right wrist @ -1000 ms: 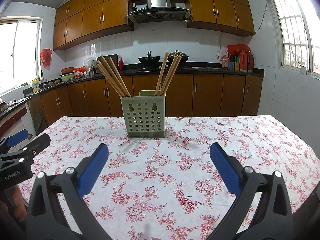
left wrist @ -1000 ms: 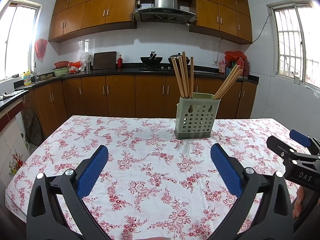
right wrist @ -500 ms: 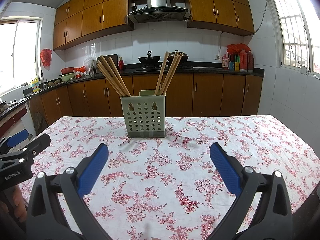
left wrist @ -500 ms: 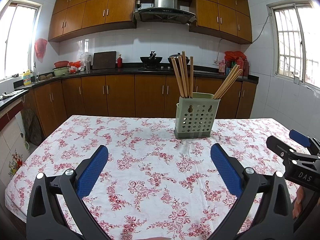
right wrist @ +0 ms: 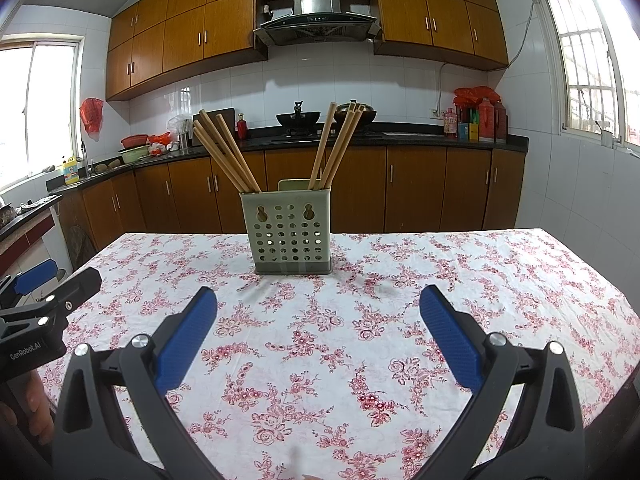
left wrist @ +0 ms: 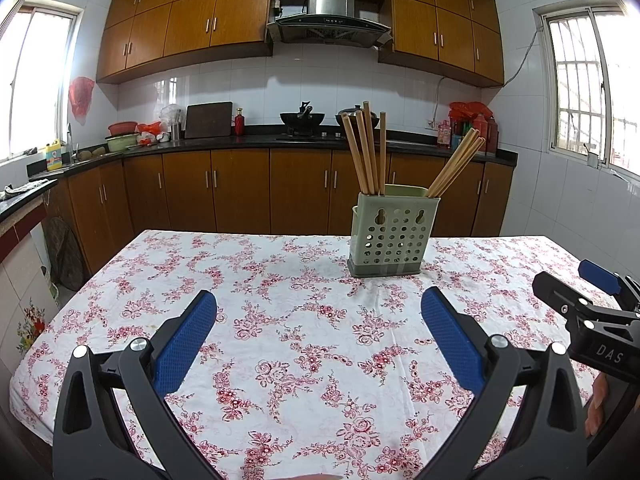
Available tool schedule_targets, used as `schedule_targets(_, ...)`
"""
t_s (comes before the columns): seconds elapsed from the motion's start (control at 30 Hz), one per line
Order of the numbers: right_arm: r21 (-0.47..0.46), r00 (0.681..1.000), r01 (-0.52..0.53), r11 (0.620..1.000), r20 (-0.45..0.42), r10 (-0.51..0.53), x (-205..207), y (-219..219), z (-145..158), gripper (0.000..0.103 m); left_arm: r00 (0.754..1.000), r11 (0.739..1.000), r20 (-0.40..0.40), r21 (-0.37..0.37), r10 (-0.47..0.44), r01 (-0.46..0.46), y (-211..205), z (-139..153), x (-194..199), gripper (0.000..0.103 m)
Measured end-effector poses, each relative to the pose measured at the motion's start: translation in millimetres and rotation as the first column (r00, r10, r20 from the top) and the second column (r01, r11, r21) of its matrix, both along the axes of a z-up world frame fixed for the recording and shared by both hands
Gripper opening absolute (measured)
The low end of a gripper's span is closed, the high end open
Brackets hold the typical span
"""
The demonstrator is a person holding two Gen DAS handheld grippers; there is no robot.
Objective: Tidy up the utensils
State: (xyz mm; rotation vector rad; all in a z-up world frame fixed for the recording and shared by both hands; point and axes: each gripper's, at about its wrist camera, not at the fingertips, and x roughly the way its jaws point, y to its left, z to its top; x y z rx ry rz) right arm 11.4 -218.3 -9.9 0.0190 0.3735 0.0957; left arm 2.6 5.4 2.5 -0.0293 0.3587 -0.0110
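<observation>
A pale green perforated utensil holder (left wrist: 387, 236) (right wrist: 291, 231) stands upright on the flowered tablecloth (left wrist: 304, 320), toward the table's far side. Several wooden chopsticks (left wrist: 367, 148) (right wrist: 224, 152) lean in its left compartment and several more chopsticks (left wrist: 456, 168) (right wrist: 334, 146) in its right one. My left gripper (left wrist: 319, 312) hangs open above the cloth, nearer than the holder, holding nothing. My right gripper (right wrist: 318, 308) is open too, with nothing between its blue pads (right wrist: 188, 336). Each gripper shows at the edge of the other's view: the right gripper (left wrist: 592, 304), the left gripper (right wrist: 44, 300).
The table (right wrist: 520, 280) fills the near ground, its edges falling off left and right. Behind it run wooden kitchen cabinets (left wrist: 240, 188) and a dark counter with a wok (left wrist: 302, 118), bowls and bottles. A hand (right wrist: 28, 408) shows at lower left.
</observation>
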Motion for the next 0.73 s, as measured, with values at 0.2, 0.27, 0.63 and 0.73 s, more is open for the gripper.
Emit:
schedule_targets(0.2,0.001,1.0,0.001,1.0,-0.002,-0.001,-0.2,1.4,-1.7,0.099,1.0,1.0,0.0,-0.001,-0.001,0.001,-0.4,-0.3,0.3,0.101)
schedule_targets(0.27,0.001,1.0,0.001,1.0,-0.002,-0.001,0.1,1.2,-1.6,0.099,1.0,1.0,-0.001,-0.001,-0.001,0.001,-0.5,-0.4,0.4,0.101)
schedule_targets(0.63,0.002,1.0,0.002,1.0,-0.003,-0.002,-0.3,3.0,-2.7,0.099,1.0,1.0,-0.004,-0.006,0.005,-0.005,1.2,-0.9,-0.4,0.101)
schedule_targets(0.73,0.003,1.0,0.002,1.0,-0.004,-0.002,-0.2,3.0,-2.5,0.099,1.0,1.0,-0.008,-0.008,0.003,-0.003,2.6,-1.0,-0.7,0.101)
